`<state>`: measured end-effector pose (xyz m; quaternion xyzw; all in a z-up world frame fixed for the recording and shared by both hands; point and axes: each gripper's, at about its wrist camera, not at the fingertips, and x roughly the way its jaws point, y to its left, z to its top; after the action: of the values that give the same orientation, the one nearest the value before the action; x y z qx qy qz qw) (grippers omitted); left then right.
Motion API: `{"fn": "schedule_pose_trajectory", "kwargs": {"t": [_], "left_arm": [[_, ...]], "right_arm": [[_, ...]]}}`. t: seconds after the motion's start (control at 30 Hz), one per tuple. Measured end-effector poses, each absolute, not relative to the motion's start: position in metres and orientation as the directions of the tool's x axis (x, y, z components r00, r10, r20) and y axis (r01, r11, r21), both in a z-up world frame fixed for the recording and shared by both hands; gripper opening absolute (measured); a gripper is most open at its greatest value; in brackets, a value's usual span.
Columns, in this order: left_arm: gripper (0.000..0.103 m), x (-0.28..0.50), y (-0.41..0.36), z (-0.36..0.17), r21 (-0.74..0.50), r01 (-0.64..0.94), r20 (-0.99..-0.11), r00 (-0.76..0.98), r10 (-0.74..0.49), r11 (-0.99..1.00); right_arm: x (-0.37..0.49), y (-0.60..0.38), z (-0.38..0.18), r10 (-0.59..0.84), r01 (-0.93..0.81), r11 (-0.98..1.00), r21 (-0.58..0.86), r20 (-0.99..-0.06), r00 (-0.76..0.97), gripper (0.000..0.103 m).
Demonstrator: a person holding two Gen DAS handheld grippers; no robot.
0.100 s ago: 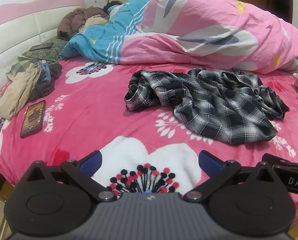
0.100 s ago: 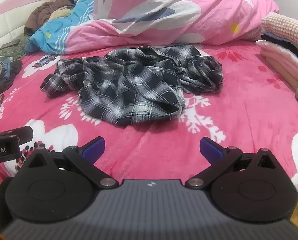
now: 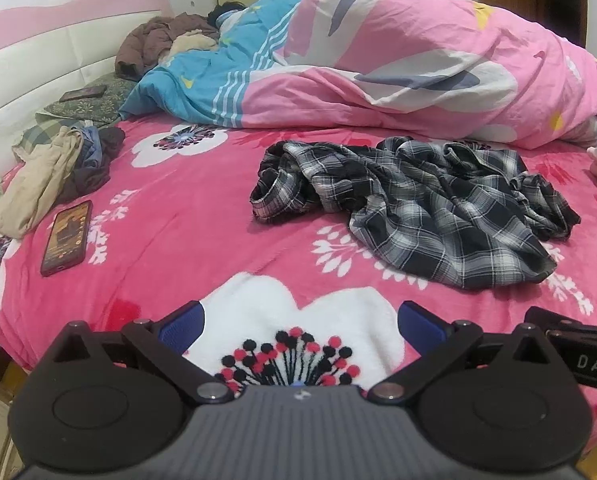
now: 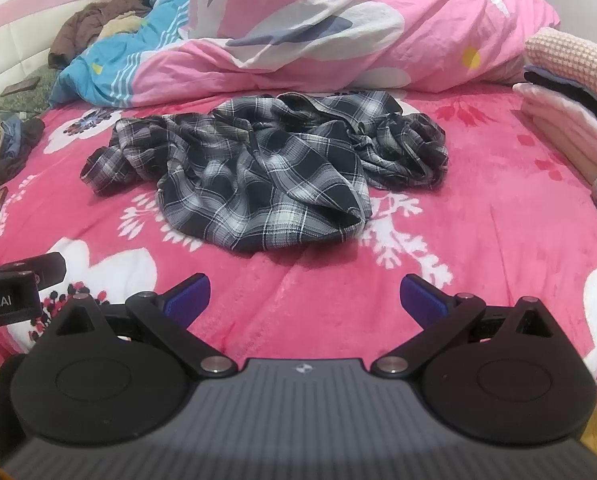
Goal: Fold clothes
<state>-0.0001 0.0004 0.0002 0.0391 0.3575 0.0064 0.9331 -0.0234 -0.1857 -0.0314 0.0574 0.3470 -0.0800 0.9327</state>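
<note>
A black-and-white plaid shirt (image 4: pixel 258 176) lies crumpled in a heap near the middle of the bed (image 4: pixel 478 208), on the bright pink flowered blanket, with one sleeve trailing off toward the headboard side and the rest bunched in loose ridges. It is plainly not folded as it lies.

At the far right edge of the bed a stack of folded clothes (image 4: pixel 566 120) sits neatly piled, pale pink pieces under darker ones. Over by the headboard a small jumble of other clothes (image 3: pixel 54 176) lies loose beside a phone (image 3: pixel 65 238). Behind everything a big pink and blue quilt (image 3: pixel 398 68) is humped up along the bed.

So some folding looks done, judging by the stack, while the shirt and likely the jumble are left.

The left gripper (image 3: pixel 300 322) and the right gripper (image 4: pixel 304 298) both hover at the near edge of the bed, well short of the shirt, jaws spread wide and holding nothing.
</note>
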Motion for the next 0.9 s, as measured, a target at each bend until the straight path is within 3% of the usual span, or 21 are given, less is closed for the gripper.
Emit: {"fn": "schedule_pose_trajectory", "kwargs": {"t": [0.9], "left_arm": [[0.103,-0.0033,0.001,0.002,0.079,0.031,-0.623,0.782,0.025,0.996]], "right_arm": [[-0.0206,-0.179,-0.0263,-0.168,0.223,0.975,-0.003,-0.67,0.723,0.102]]}}
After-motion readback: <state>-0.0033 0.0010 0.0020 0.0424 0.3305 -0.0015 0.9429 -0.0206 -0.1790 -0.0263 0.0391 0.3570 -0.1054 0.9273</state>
